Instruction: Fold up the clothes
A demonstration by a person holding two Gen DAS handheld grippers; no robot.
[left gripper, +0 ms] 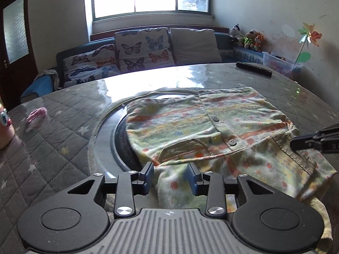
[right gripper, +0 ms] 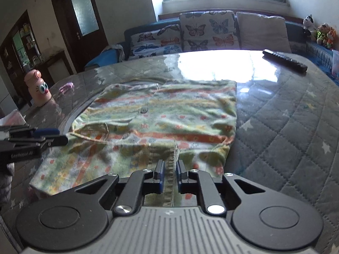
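A small pale green shirt (left gripper: 190,122) (right gripper: 169,110) with orange stripes, dots, snap buttons and a pocket lies flat on the table, partly over a round inset plate (left gripper: 110,127). My left gripper (left gripper: 170,175) is open at the shirt's near edge, and a fold of the fabric lies between its blue pads (left gripper: 148,173). My right gripper (right gripper: 170,175) is shut on the ribbed cuff (right gripper: 169,165) of a sleeve folded over the shirt. In the left wrist view the right gripper (left gripper: 294,145) reaches in from the right onto that cuff (left gripper: 286,148). The right wrist view shows the left gripper (right gripper: 60,138) at the shirt's left side.
The table (right gripper: 286,127) has a grey quilted star-pattern cover under a glossy sheet. A black remote (left gripper: 254,68) (right gripper: 284,60) lies at the far right. A pink bottle (right gripper: 38,89) and a small pink item (left gripper: 37,114) sit at the left. A sofa with butterfly cushions (left gripper: 139,46) stands behind.
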